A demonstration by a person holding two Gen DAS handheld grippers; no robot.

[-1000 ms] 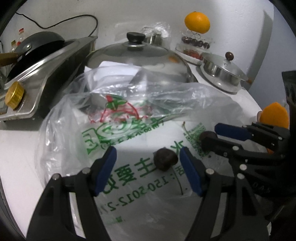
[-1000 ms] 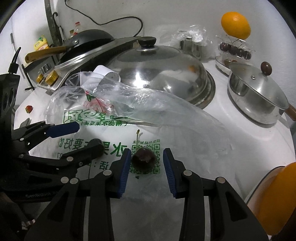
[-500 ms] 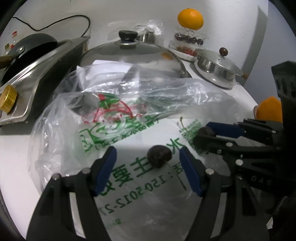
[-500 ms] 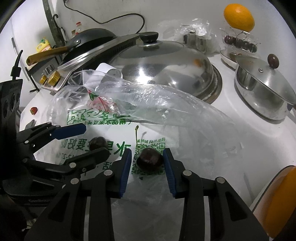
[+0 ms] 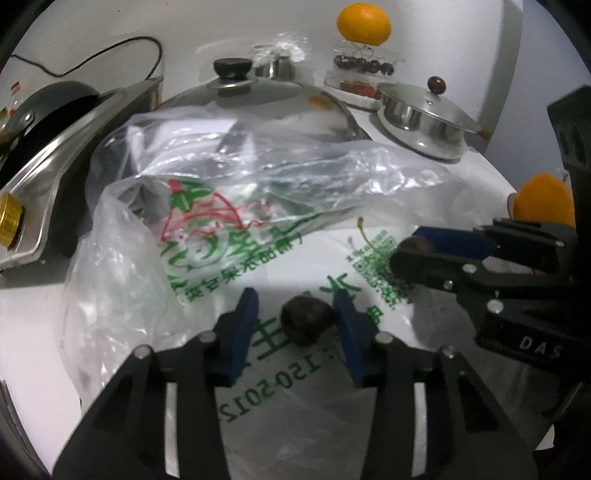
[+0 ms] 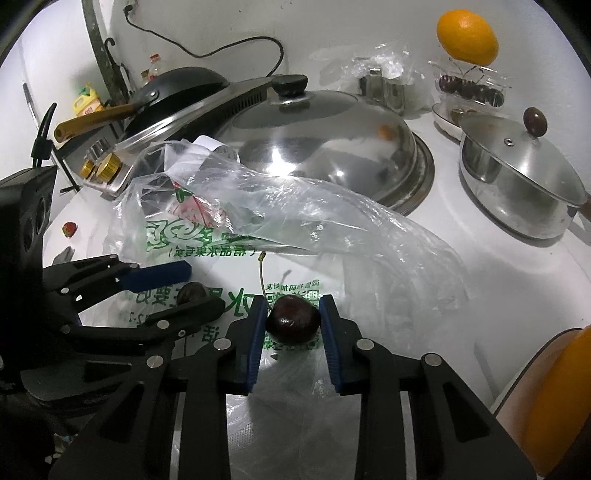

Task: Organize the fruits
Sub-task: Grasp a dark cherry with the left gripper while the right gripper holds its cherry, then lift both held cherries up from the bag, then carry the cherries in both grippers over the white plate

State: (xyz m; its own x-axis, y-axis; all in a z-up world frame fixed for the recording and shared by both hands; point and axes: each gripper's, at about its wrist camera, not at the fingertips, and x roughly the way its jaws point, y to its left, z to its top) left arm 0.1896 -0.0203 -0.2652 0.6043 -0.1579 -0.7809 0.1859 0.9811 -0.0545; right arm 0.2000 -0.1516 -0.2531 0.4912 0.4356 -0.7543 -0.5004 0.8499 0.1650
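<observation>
Two dark cherries lie on a clear plastic bag (image 5: 229, 206) with green print. My left gripper (image 5: 295, 317) has its blue pads around one cherry (image 5: 307, 320); the right pad touches it and a gap shows on the left. My right gripper (image 6: 292, 321) is shut on the other cherry (image 6: 293, 319), whose stem (image 6: 261, 273) points up. Each gripper shows in the other's view: the right gripper (image 5: 436, 251) and the left gripper (image 6: 177, 291). A clear tray of cherries (image 6: 469, 88) with an orange (image 6: 467, 31) on top stands at the back right.
A big steel domed lid (image 6: 317, 144) sits behind the bag. A small lidded steel pot (image 6: 517, 173) is to the right. A stove with a black pan (image 6: 173, 88) is at the left. An orange (image 5: 545, 201) lies at the right edge. A small red fruit (image 6: 69, 229) lies far left.
My left gripper has narrowed from wide open to close around its cherry. My right gripper has tightened onto its cherry and both have shifted slightly over the bag.
</observation>
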